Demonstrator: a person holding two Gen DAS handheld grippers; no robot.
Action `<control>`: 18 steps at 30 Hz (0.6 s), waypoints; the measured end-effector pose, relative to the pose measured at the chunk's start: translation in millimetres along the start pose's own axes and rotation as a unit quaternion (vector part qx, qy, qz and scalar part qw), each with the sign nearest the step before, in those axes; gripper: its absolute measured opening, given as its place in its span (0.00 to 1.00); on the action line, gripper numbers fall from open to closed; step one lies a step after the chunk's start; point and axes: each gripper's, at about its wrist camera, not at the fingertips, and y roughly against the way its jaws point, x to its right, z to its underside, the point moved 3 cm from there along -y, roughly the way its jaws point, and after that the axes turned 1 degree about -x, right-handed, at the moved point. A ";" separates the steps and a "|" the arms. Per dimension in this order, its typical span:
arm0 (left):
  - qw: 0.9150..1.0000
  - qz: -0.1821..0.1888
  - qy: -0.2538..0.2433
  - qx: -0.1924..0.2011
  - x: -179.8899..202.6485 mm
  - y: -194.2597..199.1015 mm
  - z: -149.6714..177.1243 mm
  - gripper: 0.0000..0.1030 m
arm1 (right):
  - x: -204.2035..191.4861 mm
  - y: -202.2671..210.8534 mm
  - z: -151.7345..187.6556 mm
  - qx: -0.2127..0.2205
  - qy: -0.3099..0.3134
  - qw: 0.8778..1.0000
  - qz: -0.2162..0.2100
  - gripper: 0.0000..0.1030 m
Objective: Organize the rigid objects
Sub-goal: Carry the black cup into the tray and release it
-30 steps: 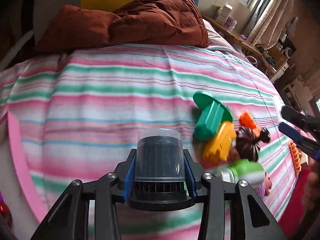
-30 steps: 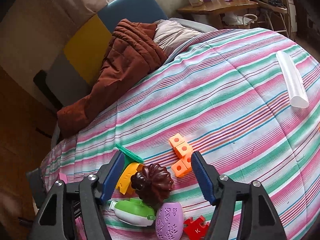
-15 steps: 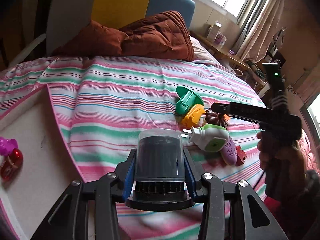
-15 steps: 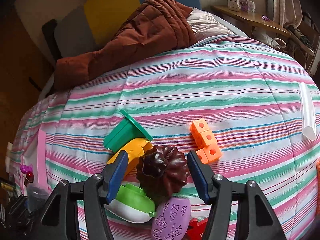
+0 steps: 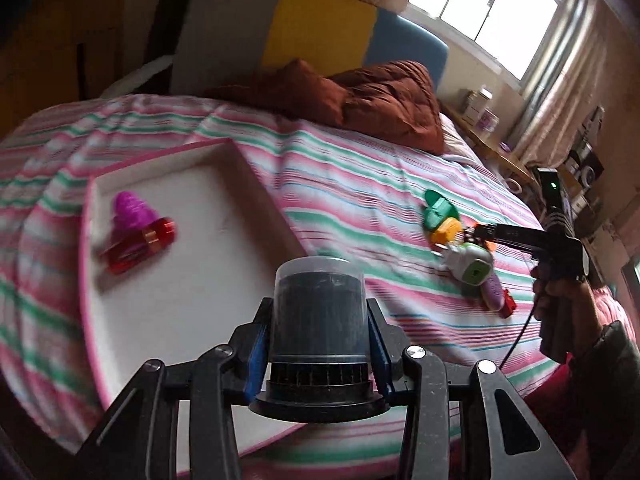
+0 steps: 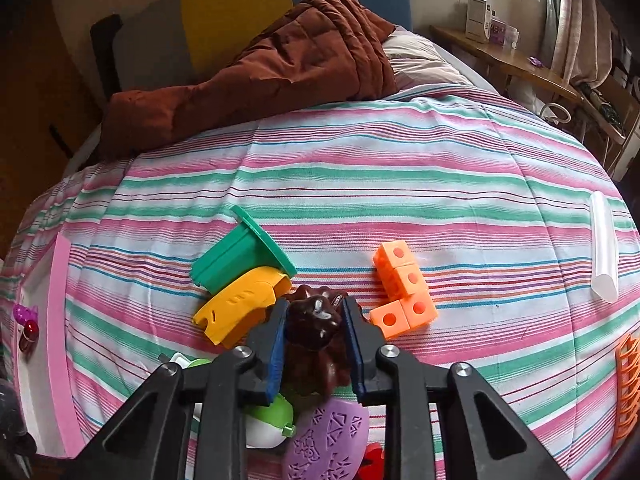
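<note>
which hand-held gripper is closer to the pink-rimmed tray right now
Left. The left hand-held gripper, holding the clear-capped black cylinder, hangs over the pink-rimmed tray. The right hand-held gripper is off at the toy pile, closed on the dark brown toy.

The red and purple toy [image 5: 136, 236] in the white tray with a pink rim [image 5: 86, 280] is smeared by motion blur. Beside the tray, the green-and-white plug-in device [image 6: 268, 424] sits half hidden under the right gripper [image 6: 314, 344], and the purple embossed oval [image 6: 324, 444] is cut off by the picture's bottom edge.
</note>
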 end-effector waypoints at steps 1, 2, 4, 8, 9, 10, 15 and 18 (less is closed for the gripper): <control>1.000 -0.008 0.013 0.002 -11.5 4.9 2.3 0.42 | -1.7 -0.8 -0.8 0.000 0.002 1.000 0.002 0.25; 1.000 -0.015 0.025 0.003 -22.2 8.7 5.3 0.42 | -4.0 -0.9 -1.2 0.000 0.003 1.000 0.002 0.25; 0.998 -0.029 0.051 0.003 -44.3 13.6 12.4 0.42 | -3.8 -0.6 -1.3 0.000 0.000 1.000 0.004 0.25; 0.994 -0.035 0.101 -0.006 -74.7 14.3 23.8 0.42 | -4.2 -0.6 -0.7 0.001 0.004 1.000 0.011 0.25; 0.994 -0.034 0.108 -0.008 -77.5 13.3 23.9 0.42 | -4.5 -0.6 -0.7 0.002 0.005 1.000 0.013 0.25; 0.994 -0.032 0.109 -0.007 -78.0 12.9 22.0 0.42 | -4.4 -0.4 -0.5 0.002 0.005 1.000 0.014 0.25; 0.997 -0.018 0.075 0.008 -58.0 2.0 -4.0 0.42 | -6.4 0.1 0.5 0.005 0.012 1.000 0.021 0.25; 0.998 -0.017 0.055 0.015 -48.1 -13.5 -26.6 0.42 | -9.0 0.4 1.0 0.007 0.022 0.999 0.025 0.25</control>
